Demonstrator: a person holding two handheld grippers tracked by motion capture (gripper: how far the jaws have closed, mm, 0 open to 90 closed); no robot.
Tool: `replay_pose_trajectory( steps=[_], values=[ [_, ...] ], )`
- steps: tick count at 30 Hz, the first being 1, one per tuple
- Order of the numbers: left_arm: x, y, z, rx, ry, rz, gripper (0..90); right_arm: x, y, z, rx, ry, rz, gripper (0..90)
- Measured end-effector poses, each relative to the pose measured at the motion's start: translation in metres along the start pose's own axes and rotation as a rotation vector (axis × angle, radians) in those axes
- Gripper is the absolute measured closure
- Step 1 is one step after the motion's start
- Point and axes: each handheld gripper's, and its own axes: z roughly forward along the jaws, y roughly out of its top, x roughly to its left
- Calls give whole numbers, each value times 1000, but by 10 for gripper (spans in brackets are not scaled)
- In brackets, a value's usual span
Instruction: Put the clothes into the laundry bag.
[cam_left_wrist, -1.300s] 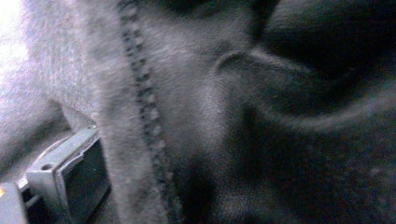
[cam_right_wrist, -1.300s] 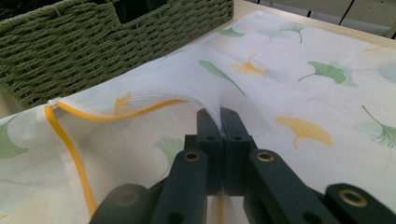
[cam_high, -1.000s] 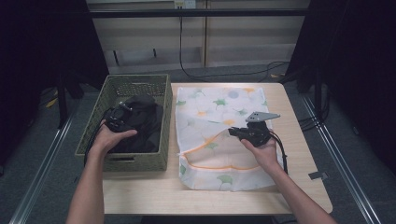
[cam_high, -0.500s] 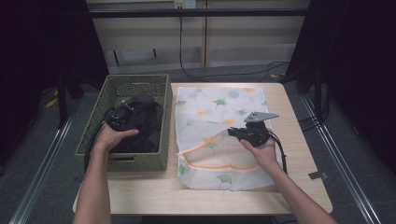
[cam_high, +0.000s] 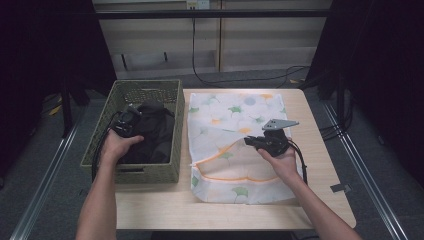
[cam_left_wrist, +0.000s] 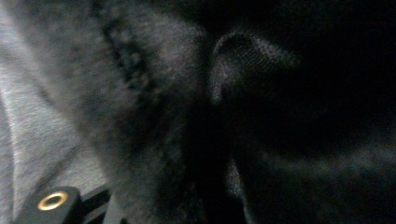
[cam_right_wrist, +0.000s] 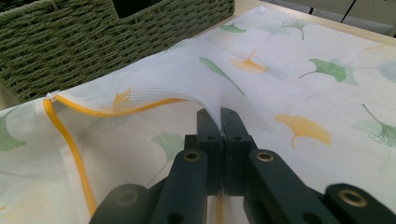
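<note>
Our left gripper (cam_high: 131, 120) is down in the green basket (cam_high: 100, 137), its jaws just closing into the dark cloth (cam_high: 152, 131) (we cannot tell if it is pinched). Our right gripper (cam_right_wrist: 221, 122) pinches the leafy bag's (cam_high: 235, 120) mesh edge, lifting it off the table (cam_high: 320, 125).

A dark garment (cam_high: 150, 130), apparently crumpled, fills the green woven basket (cam_high: 172, 125) at nine o'clock; a ginkgo-print mesh laundry bag (cam_high: 235, 150) lies flat at centre, its orange-trimmed mouth lifted.
</note>
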Motion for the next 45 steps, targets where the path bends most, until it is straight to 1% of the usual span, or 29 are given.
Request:
replay_pose_trajectory(
  steps=[3,4,5,8,9,10,11,12,15,16,17,18,19,20,21,22,23,24,26,27,28,30,32,34,35,37,38,39,45],
  values=[
    [4,-1,-6,-26,-13,-3,591,-1,0,1,-2,-4,5,889],
    [3,-1,-10,-57,-1,-7,594,-1,0,0,-1,-5,5,889],
    [3,-1,-10,-57,-1,-7,598,-1,0,0,-1,-5,5,889],
    [1,-4,-22,-116,11,20,602,0,1,-1,-2,-6,-5,889],
    [1,-4,-22,-116,11,20,603,0,1,-1,-2,-6,-5,889],
    [0,-5,-28,-155,14,8,602,-1,0,0,1,-6,0,890],
    [0,-5,-28,-155,14,8,601,0,0,0,3,-7,-2,891],
    [-1,-6,-33,-181,22,8,601,0,0,0,3,-7,-2,891],
    [-1,-11,-42,-265,19,-9,603,1,1,-1,3,-9,-4,891],
    [-1,-13,-47,-303,18,-14,605,0,0,-1,0,-9,-2,890],
    [-1,-13,-47,-303,18,-14,607,0,0,-1,-1,-8,-1,891],
    [0,-16,-53,-348,14,-24,608,0,0,-1,1,-12,0,891],
    [0,-16,-53,-348,14,-24,610,0,0,-1,1,-12,0,891],
    [0,-19,-61,-402,13,-34,611,0,0,-2,0,-14,1,891],
    [0,-19,-61,-402,13,-34,612,0,0,-2,1,-13,0,891],
    [0,-22,-68,-467,9,-50,618,0,-1,-2,1,-14,2,891],
    [2,-23,-72,-482,2,-51,622,0,-1,-2,0,-14,2,891],
    [2,-25,-78,-519,3,-60,639,-1,-1,-2,0,-14,3,891],
    [5,-28,-86,-568,-31,-83,683,0,-1,-2,-1,-15,3,891],
    [6,-28,-88,-568,-39,-79,690,0,-1,-3,-1,-14,1,891],
    [7,-29,-90,-568,-29,-74,692,0,-1,-3,-2,-14,0,891],
    [7,-30,-90,-563,-28,-75,693,0,0,-3,-3,-12,0,890],
    [10,-33,-89,-585,-41,-88,699,1,0,-3,-3,-14,-5,891],
    [11,-34,-93,-622,-45,-97,706,1,0,-3,-4,-12,1,891],
    [11,-34,-97,-649,-58,-113,707,1,-1,-2,-3,-12,0,891],
    [12,-34,-106,-680,-76,-111,710,0,-1,-2,-1,-14,1,891],
    [12,-34,-110,-699,-69,-115,711,0,-1,-2,-3,-16,5,891],
    [12,-34,-115,-713,-82,-118,712,0,-1,-2,-4,-15,0,891],
    [12,-36,-142,-829,-112,-141,713,1,0,-3,-6,-14,-2,891]
  ],
)
